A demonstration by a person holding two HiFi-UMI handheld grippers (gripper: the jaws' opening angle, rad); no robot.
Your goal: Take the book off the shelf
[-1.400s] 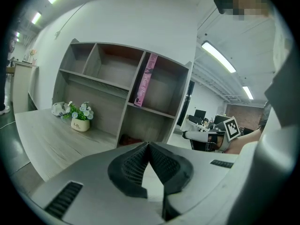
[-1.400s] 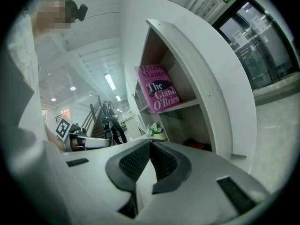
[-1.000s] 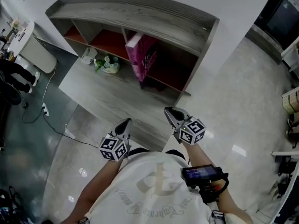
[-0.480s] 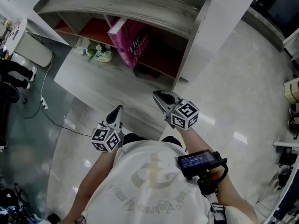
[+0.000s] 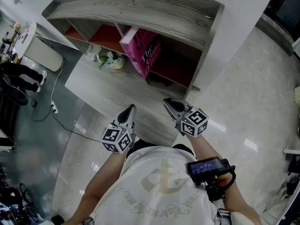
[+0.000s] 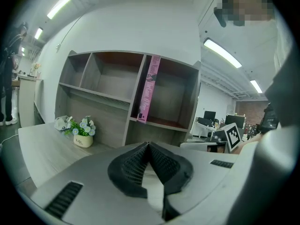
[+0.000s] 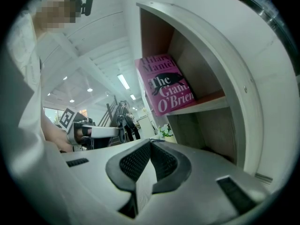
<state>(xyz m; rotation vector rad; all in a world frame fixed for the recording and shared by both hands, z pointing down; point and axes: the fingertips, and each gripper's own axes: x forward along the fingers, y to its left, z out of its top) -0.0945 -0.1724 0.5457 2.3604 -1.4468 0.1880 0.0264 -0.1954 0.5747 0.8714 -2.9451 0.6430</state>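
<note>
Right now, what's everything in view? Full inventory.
shelf: 1, grey wood with reddish inside, on the desk
book: 1, pink, standing in the shelf's right compartment by the divider
flower pot: 1, white with pale flowers, on the desk left of the book
desk: 1, grey wood, under the shelf
screen device: 1, black, by the right forearm
left tongs: 1, grey, shut, empty
right tongs: 1, grey, shut, empty

Grey shelf on wooden desk; pink book stands in shelf compartment; flower pot on desk.
</note>
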